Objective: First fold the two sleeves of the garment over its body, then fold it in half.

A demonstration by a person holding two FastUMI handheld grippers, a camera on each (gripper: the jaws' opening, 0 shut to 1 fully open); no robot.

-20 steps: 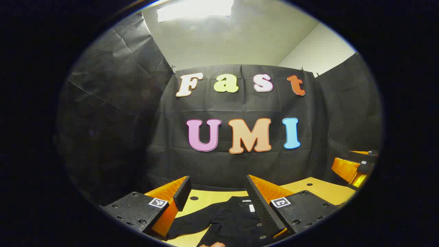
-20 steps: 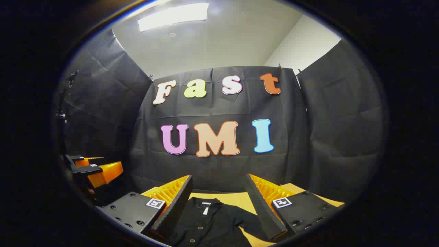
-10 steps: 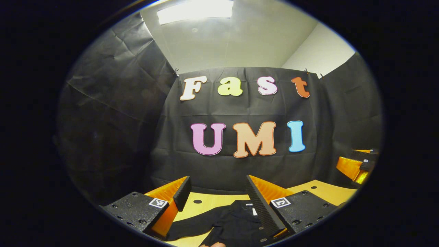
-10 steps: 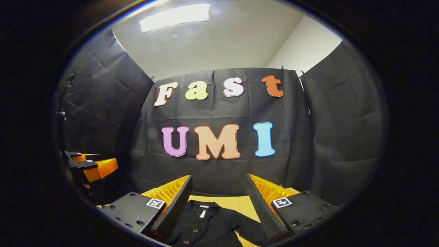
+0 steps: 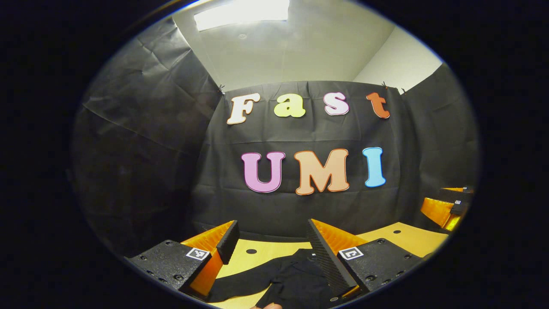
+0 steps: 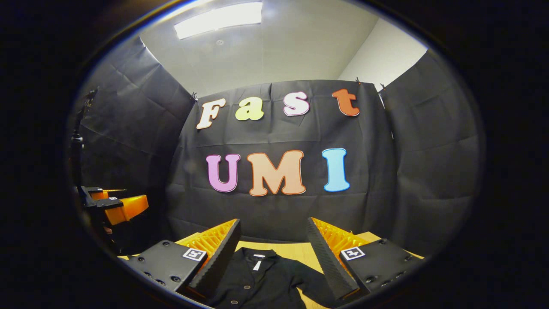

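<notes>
Progress check: nothing folded yet, as far as the frames show

- Black shirt (image 6: 261, 283) lies flat on the yellow table (image 5: 403, 236), collar toward the booth wall, buttons facing up
- Right gripper view: right sleeve (image 6: 311, 281) lies spread out to the side on the table, not over the body
- Left gripper view: left sleeve (image 5: 242, 281) also stretches outward across the table
- Left gripper (image 5: 270, 240): fingers spread wide apart, nothing between them, held above the shirt
- Right gripper (image 6: 272, 238): fingers likewise parted and empty, above the collar area
- Lower hem sits below the edge of both views, so its condition is probably unfolded but I cannot confirm

Remaining, by my judgement: both sleeve folds, then the fold in half; task is at its start
</notes>
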